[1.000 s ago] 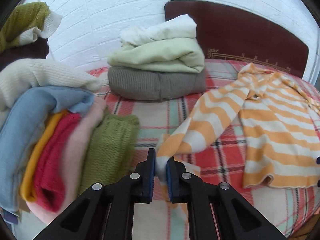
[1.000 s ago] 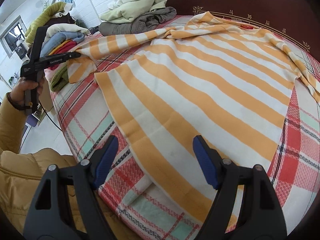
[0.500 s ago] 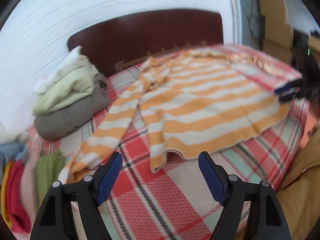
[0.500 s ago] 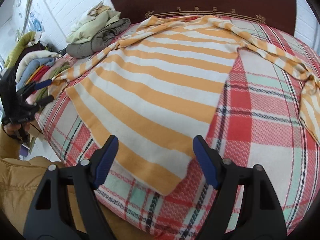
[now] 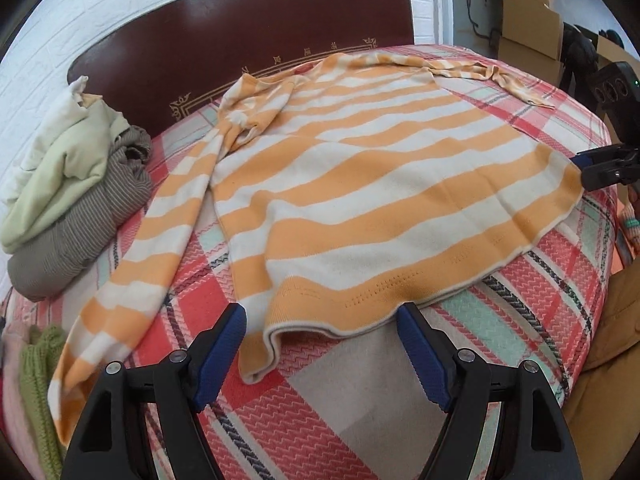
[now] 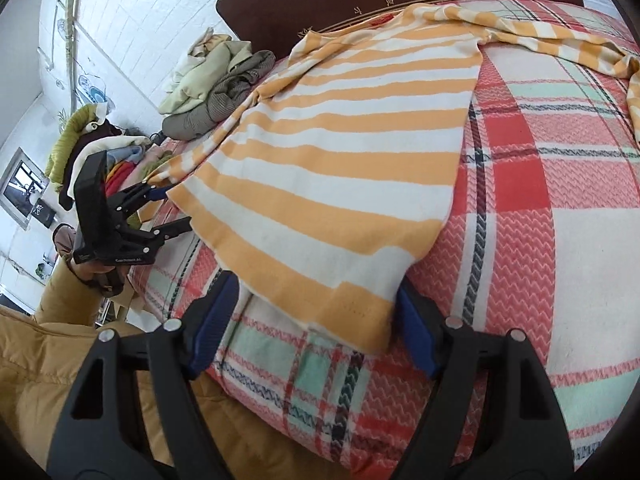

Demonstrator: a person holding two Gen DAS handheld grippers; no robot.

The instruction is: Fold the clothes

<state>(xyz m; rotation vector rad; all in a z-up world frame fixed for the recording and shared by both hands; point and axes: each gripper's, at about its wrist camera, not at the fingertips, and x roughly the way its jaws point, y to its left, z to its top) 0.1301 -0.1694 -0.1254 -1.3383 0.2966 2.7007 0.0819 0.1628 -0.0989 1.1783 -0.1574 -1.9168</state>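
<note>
Left gripper [image 5: 320, 344] jaws wide open, holding nothing, bracketing the sweater's [image 5: 360, 184] near-left hem corner. Right gripper [image 6: 316, 320] the same: jaws wide, empty, straddling the right hem corner. One orange-striped sweater lies spread flat on the bed [image 5: 360, 408], collar toward the headboard [image 5: 240, 40], both sleeves out sideways. Risk: a jaw closing low may pinch the plaid bedcover along with the hem, or catch one layer only, so the fold drags crooked. Count: two grippers, one sweater, two side stacks of clothes [image 6: 216, 88], [image 6: 108, 152].
</note>
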